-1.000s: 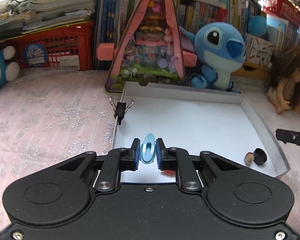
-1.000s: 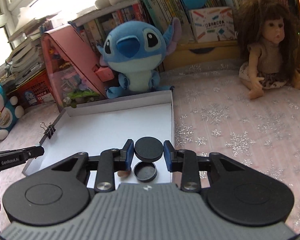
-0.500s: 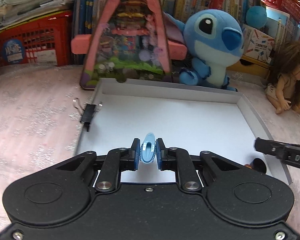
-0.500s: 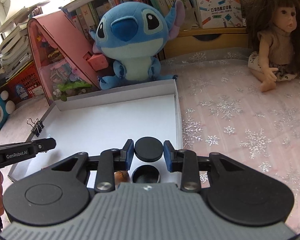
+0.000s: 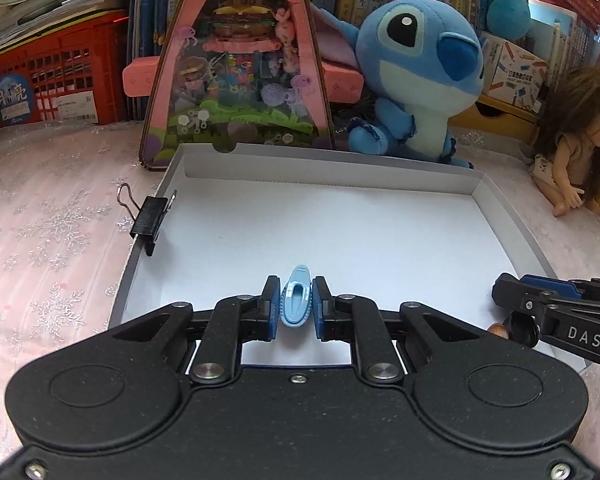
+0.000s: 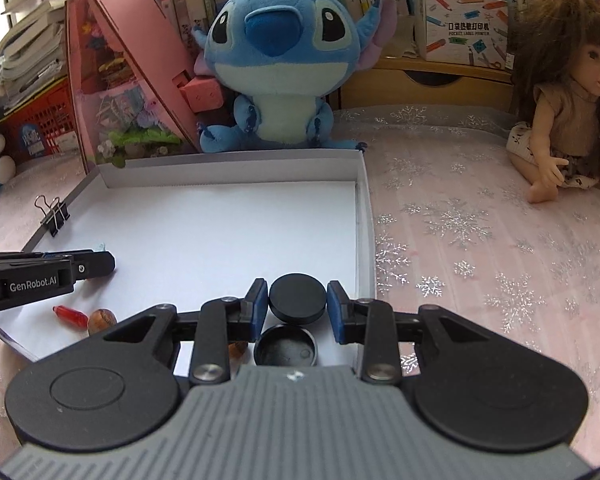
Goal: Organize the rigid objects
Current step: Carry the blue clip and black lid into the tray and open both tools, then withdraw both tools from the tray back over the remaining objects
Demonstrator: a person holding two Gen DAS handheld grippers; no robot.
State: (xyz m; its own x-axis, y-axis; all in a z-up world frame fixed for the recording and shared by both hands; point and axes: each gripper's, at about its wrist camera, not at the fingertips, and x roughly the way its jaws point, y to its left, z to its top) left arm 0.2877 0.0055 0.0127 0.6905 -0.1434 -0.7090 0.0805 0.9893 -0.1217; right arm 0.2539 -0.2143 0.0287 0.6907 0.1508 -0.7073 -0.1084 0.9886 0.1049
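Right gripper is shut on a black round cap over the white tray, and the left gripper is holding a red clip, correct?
Not quite. The clip in the left gripper is light blue, not red, as the left wrist view shows. The rest holds: the right gripper is shut on the black round cap above the white tray.

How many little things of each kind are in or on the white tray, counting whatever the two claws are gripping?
Black round caps: 2
Brown nuts: 2
Red piece: 1
Blue clip: 1
Black binder clip: 1
Total: 7
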